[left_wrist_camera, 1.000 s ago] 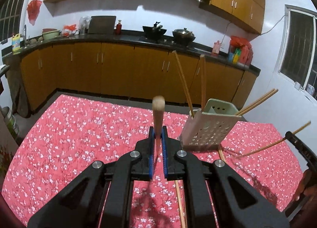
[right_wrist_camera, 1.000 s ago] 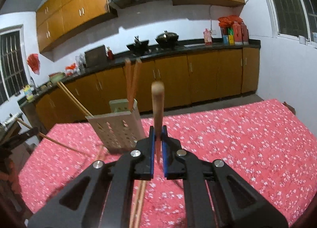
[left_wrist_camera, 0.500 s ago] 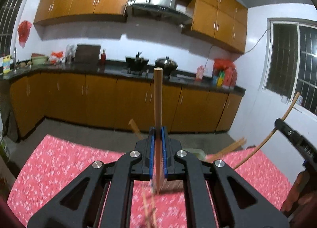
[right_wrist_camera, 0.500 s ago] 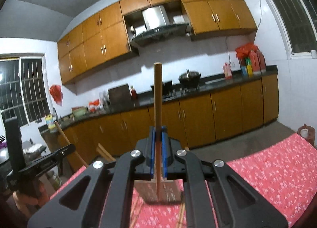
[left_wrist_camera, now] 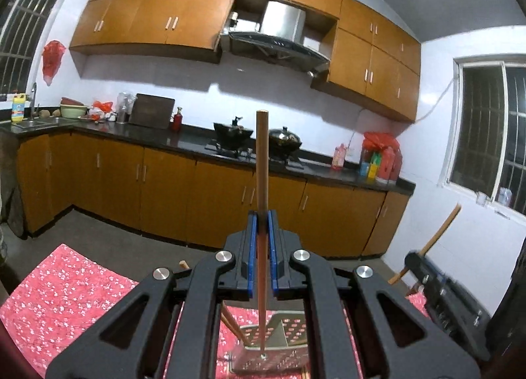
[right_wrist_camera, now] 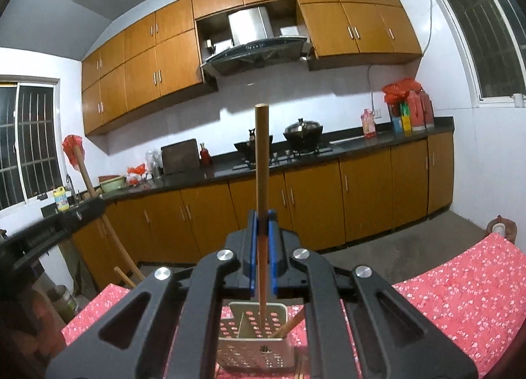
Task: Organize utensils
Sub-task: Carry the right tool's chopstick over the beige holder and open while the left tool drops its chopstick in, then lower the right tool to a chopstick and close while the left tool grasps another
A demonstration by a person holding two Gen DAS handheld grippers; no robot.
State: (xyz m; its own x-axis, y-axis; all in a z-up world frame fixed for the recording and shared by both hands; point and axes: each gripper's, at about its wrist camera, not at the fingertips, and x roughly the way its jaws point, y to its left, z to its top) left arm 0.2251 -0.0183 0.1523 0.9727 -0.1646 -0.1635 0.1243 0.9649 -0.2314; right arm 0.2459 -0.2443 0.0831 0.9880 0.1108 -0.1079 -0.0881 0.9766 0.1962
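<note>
Above the perforated holder (left_wrist_camera: 276, 342), each tool (left_wrist_camera: 262, 231) (right_wrist_camera: 262, 231) stands clamped on an upright chopstick (left_wrist_camera: 262, 162) (right_wrist_camera: 262, 155).

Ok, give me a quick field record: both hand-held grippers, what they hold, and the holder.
left hand-held gripper: shut on chopstick, upright, tip down in the holder
right hand-held gripper: shut on second chopstick, upright, tip inside holder
holder: perforated, on red floral tablecloth, already has chopsticks leaning inside
</note>
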